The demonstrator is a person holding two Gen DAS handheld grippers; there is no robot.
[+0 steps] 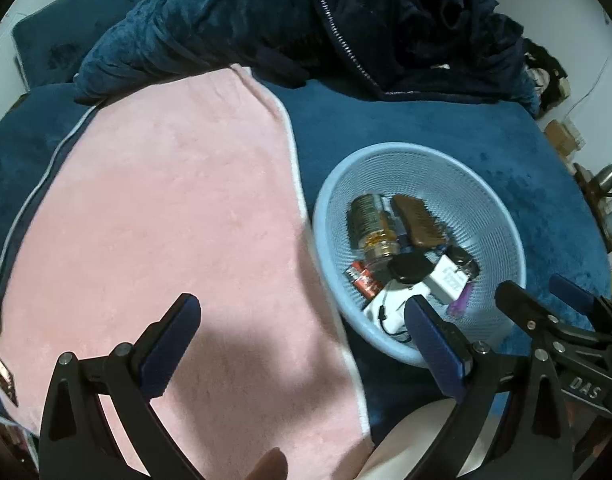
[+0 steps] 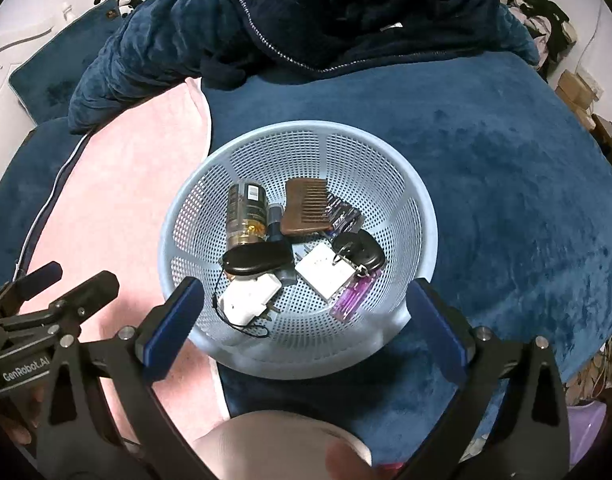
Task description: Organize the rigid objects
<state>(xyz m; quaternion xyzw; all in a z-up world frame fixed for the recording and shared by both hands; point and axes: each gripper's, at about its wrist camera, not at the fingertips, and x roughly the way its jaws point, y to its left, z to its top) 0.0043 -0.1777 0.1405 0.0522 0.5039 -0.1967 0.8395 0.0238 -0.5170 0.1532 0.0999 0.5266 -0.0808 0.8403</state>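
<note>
With both my left gripper (image 1: 302,334) and right gripper (image 2: 304,320) wide and empty, reaching ahead risks tipping the light basket (image 2: 420,216).

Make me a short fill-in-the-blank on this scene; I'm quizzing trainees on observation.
1. The comb lies inside the ____.
2. The towel left of the basket is ____ in colour.
3. Both the left tool and the right tool have their jaws ____.
4. The lighter in the basket is ____ in colour.

Missing words: basket; pink; open; purple
</note>
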